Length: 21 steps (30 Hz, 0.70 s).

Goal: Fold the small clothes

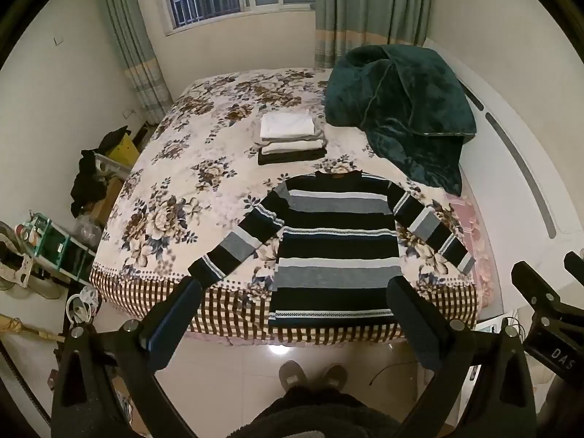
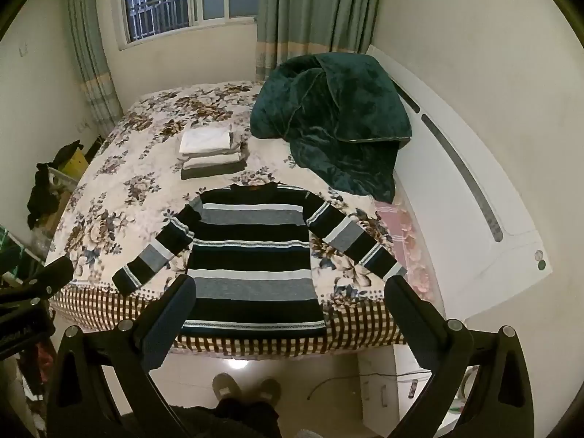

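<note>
While both jaws gape, sweater [image 1: 337, 244] lies flat.

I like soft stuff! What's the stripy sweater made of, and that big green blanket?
The stripy sweater looks like a soft matte knit, maybe wool or acrylic: woven-in bands, ribbed edges. The green blanket looks like plush fleece or velvet, its fuzzy folds catching a sheen.

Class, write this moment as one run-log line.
striped sweater: flat on bed, unfolded | folded stack: behind it | left gripper: open, empty | right gripper: open, empty
</note>
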Each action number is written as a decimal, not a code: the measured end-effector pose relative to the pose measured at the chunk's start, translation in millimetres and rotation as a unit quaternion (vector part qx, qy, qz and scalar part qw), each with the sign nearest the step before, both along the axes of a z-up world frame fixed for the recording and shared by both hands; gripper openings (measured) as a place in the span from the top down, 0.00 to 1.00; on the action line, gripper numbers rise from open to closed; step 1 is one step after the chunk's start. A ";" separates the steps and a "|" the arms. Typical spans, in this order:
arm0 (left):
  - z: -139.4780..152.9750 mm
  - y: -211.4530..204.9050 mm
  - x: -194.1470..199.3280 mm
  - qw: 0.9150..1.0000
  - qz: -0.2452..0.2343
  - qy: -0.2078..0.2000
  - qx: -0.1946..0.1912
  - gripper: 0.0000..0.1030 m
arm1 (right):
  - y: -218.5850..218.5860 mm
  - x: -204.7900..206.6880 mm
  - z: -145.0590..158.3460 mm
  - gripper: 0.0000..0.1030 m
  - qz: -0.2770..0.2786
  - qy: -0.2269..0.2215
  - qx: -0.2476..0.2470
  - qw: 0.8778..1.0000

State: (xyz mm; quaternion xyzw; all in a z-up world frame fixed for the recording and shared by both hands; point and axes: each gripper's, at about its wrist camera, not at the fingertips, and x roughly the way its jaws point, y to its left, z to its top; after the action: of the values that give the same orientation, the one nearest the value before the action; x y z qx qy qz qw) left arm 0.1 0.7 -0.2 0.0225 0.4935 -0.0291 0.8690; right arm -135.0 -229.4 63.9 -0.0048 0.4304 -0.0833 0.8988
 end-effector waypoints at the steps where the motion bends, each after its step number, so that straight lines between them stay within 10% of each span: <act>1: 0.2 -0.1 -0.2 1.000 0.002 -0.003 0.003 0.00 | 0.0 0.0 -0.4 0.00 0.000 0.001 -0.001 1.000; 21: 3.9 3.4 -3.5 1.000 0.001 -0.009 0.011 0.00 | 3.3 -3.6 6.6 0.00 0.006 0.001 0.001 1.000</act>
State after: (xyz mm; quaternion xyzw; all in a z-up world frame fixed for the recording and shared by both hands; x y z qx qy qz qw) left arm -3.4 4.0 3.7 0.0319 0.4858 -0.0228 0.8732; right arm -138.5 -226.1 70.5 -0.0067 0.4310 -0.0777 0.8989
